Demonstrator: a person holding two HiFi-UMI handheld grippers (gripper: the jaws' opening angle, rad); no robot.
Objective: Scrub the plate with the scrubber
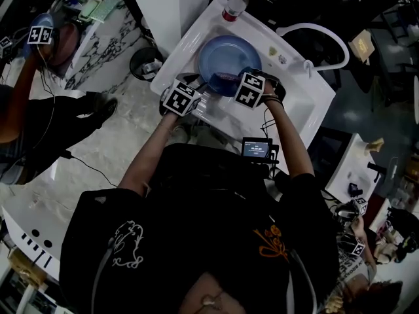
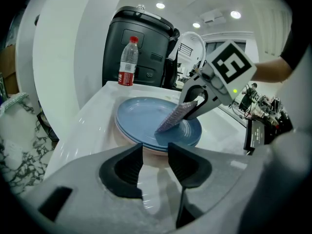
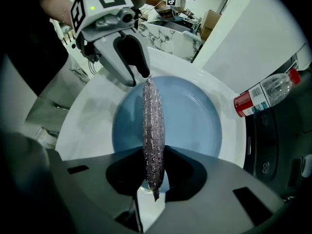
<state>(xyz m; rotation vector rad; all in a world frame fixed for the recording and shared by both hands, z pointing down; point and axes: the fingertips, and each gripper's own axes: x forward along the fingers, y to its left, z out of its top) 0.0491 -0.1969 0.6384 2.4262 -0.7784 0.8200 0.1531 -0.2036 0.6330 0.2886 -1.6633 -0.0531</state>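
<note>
A blue plate (image 1: pixel 226 52) (image 2: pixel 144 112) (image 3: pixel 192 116) lies in the white sink tray (image 1: pixel 298 106), stacked on a paler plate (image 2: pixel 127 141). My right gripper (image 1: pixel 227 81) (image 3: pixel 155 177) (image 2: pixel 197 100) is shut on the silvery mesh scrubber (image 3: pixel 153 126) (image 2: pixel 175 118). The scrubber hangs edge-on with its far end touching the plate's face. My left gripper (image 1: pixel 201 89) (image 2: pixel 155 164) (image 3: pixel 132 65) sits at the plate's near rim. Its jaws stand partly apart with nothing pressed between them, and the rim lies just at their tips.
A water bottle with a red cap (image 1: pixel 235 4) (image 2: pixel 128 62) (image 3: pixel 267 94) stands at the tray's far end. Beyond it is a black appliance (image 2: pixel 144 38). A white hose loop (image 1: pixel 322 35) lies right of the tray. Another person (image 1: pixel 29 103) is at the left.
</note>
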